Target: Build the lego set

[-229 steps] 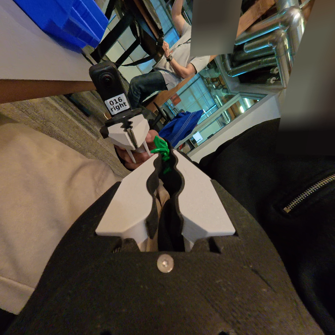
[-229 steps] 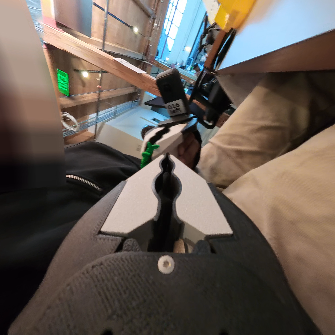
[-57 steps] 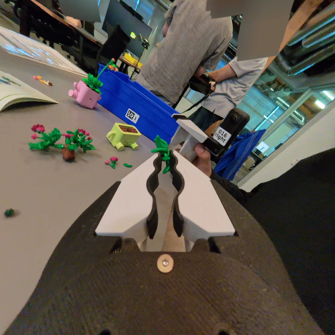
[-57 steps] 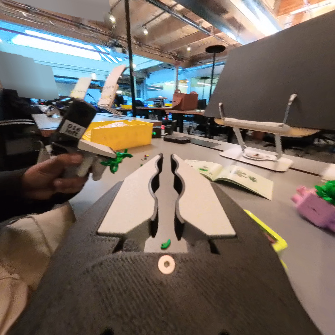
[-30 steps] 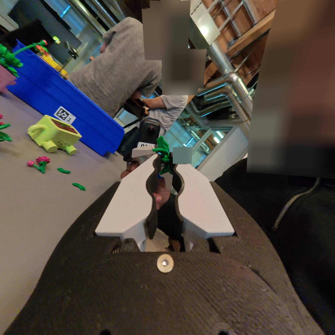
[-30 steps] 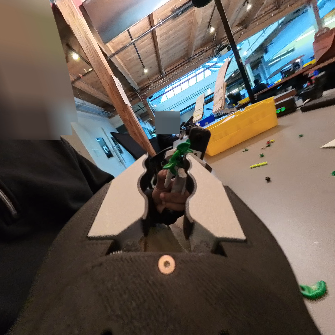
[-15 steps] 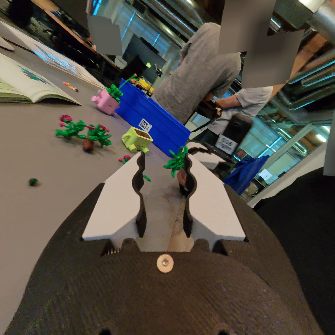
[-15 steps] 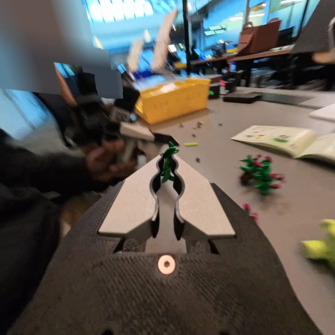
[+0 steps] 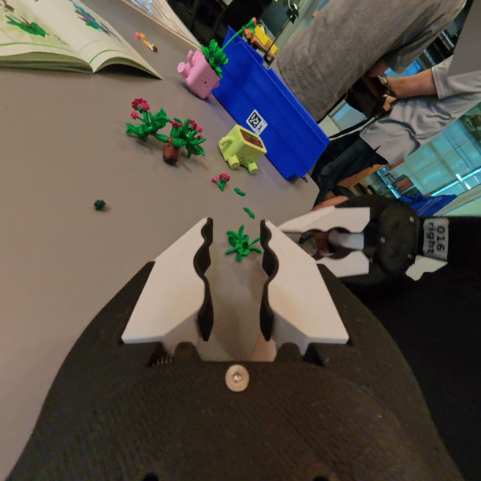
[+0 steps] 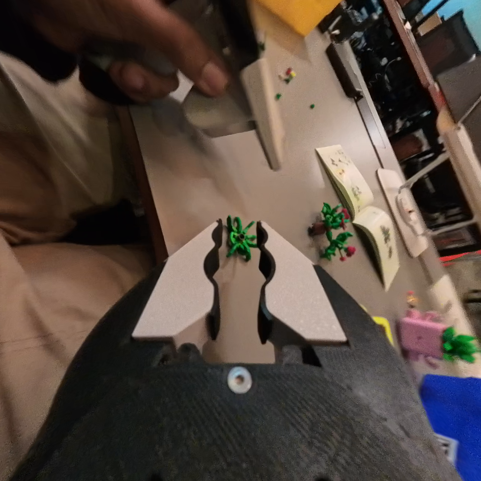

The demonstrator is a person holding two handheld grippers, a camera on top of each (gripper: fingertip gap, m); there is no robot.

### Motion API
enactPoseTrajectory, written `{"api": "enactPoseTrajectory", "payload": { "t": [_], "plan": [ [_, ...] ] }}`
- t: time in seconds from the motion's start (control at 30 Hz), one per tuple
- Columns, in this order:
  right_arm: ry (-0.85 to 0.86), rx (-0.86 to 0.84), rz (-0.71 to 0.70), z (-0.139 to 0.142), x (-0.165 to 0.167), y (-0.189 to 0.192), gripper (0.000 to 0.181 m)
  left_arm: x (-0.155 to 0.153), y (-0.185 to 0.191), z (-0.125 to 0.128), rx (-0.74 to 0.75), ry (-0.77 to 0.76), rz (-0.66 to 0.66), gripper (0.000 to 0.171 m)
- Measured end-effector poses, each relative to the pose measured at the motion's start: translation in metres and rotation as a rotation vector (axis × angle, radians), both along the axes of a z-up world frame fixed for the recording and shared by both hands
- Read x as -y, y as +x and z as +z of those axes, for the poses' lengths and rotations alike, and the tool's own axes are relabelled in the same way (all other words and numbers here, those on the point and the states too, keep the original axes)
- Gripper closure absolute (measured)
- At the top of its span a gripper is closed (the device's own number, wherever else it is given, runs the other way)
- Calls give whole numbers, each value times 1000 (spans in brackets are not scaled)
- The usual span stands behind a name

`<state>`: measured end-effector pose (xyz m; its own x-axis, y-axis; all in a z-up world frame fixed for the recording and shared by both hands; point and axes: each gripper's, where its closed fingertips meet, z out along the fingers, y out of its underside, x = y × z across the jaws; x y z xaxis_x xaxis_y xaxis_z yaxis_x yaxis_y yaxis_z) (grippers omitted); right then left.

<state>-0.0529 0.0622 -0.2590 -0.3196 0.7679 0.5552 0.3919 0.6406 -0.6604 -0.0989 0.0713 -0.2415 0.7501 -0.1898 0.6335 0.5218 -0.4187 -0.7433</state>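
Green leaf cluster (image 9: 242, 243) now lies loose on surface (image 9: 65, 161), released; left claw (image 9: 236, 224) and right claw (image 10: 237, 227) both gape empty; regrasp likely next.

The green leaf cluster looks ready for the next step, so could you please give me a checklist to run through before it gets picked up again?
1. Green leaf cluster lying free on the grey table: ok.
2. Left hand-held gripper open and empty: ok.
3. Right hand-held gripper open, with the cluster showing between its fingertips: ok.
4. Cluster's centre hole facing up: ok in the right wrist view.
5. Yellow-green pot upright with its top clear: ok.
6. Loose green leaves clear of the cluster: ok.
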Motion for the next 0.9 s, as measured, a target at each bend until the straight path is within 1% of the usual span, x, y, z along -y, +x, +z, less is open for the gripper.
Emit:
{"api": "enactPoseTrajectory", "payload": {
  "t": [0.07, 0.13, 0.17, 0.23, 0.3, 0.4, 0.47, 0.53, 0.67, 0.77, 0.9],
  "plan": [
    [-147, -9, -58, 10, -15, 7, 160, 2, 3, -1, 11, -8, -11, 139],
    [-274, 44, -120, 10, -31, 12, 160, 2, 8, -5, -42, -22, -30, 138],
    [-330, 74, -131, 8, -34, 12, 162, 2, 12, -9, -84, -40, -47, 139],
    [-422, 109, -109, 7, -29, 9, 169, 1, 21, -19, -202, -82, -84, 138],
    [-458, 118, -82, 10, -22, 3, 172, 0, 28, -29, -345, -117, -107, 136],
    [-442, 204, -78, 2, -18, -5, 173, -2, 39, -39, -495, -139, -146, 131],
    [-419, 301, -87, -10, -15, -6, 174, -4, 42, -40, -527, -138, -154, 132],
    [-406, 364, -93, -19, -12, -7, 174, -4, 42, -42, -524, -154, -157, 132],
    [-349, 389, -128, -27, -17, -11, 173, -4, 42, -41, -477, -155, -167, 132],
    [-321, 423, -148, -28, -16, -11, 176, -4, 42, -39, -427, -152, -171, 132],
    [-275, 441, -181, -29, -18, -11, 175, -3, 43, -38, -420, -147, -180, 132]
  ]
}}
